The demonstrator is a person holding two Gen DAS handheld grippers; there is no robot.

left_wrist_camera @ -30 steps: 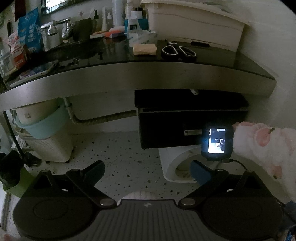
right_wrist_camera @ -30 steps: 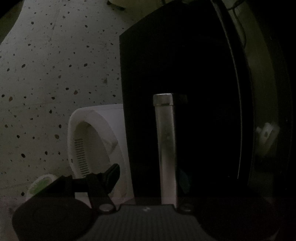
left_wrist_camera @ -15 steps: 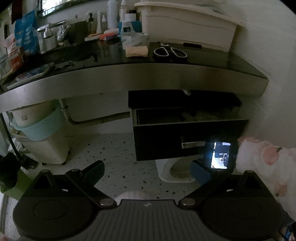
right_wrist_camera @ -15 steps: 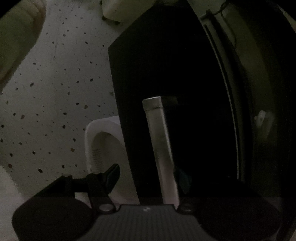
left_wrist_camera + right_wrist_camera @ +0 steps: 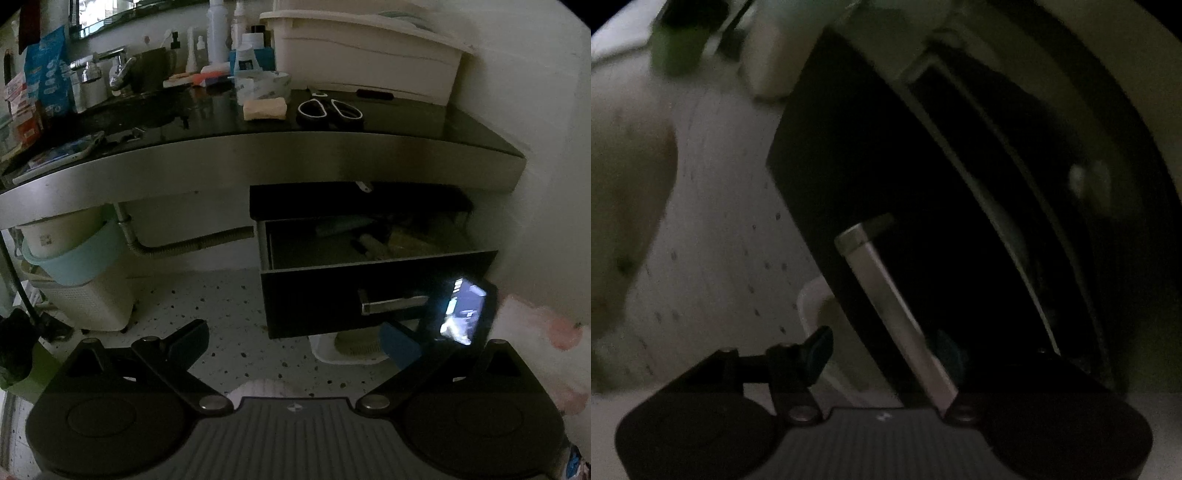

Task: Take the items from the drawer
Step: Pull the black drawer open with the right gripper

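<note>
Fingers [image 5: 816,350] of the right gripper [image 5: 882,350] straddle the tilted drawer handle [image 5: 890,299].

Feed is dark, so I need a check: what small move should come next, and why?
Probably let the right gripper come off the handle: the drawer is already pulled out with items showing, and the left gripper is open, empty, facing it.
</note>
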